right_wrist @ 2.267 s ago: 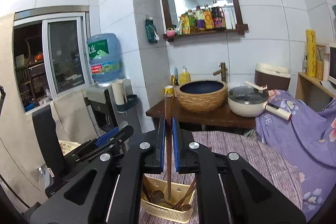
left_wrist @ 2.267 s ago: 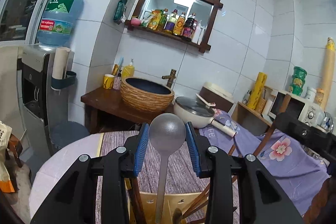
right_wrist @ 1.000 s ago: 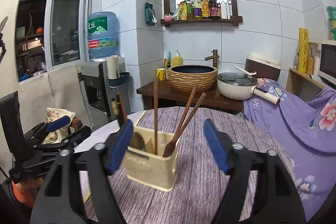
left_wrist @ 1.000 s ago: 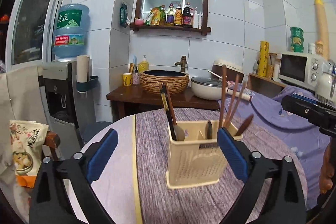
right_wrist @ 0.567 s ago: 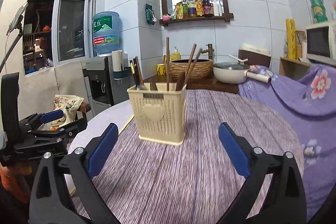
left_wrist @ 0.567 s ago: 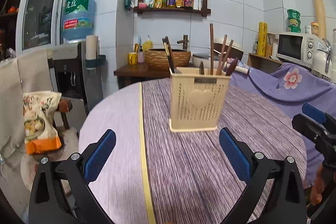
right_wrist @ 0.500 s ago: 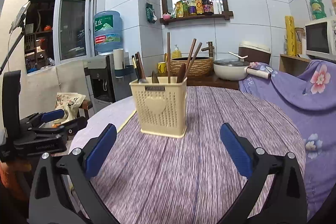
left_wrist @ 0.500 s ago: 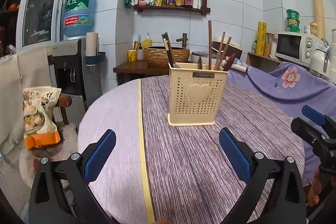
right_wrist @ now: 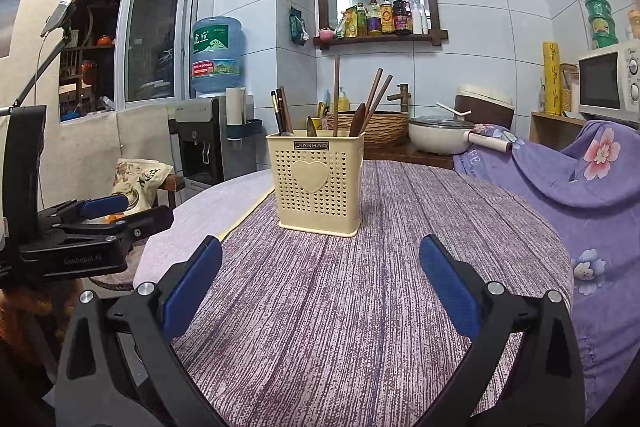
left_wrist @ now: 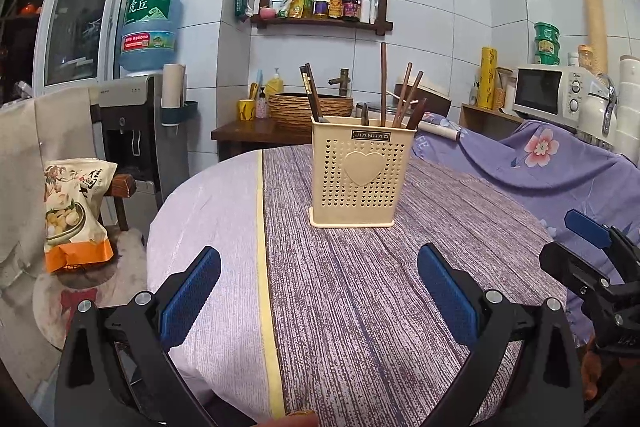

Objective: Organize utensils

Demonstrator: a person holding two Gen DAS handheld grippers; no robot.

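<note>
A square cream plastic holder [left_wrist: 361, 171] is seen standing upright in the middle of the round desk [left_wrist: 360, 307]. Its walls are full of small holes, with a smooth heart on the front. "JIANHAO" is written on its small dark label. Long brown wooden sticks [left_wrist: 383, 83] and spoon handles are held inside. The desk is covered with a streaky purple cloth. The fingers of the left gripper [left_wrist: 318, 297] and right gripper [right_wrist: 320, 287] are spread wide apart, and nothing is held.

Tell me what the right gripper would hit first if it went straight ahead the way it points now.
Probably the cream utensil holder, standing ahead of the open right gripper. Only bare tablecloth lies between, though depth is hard to judge.
</note>
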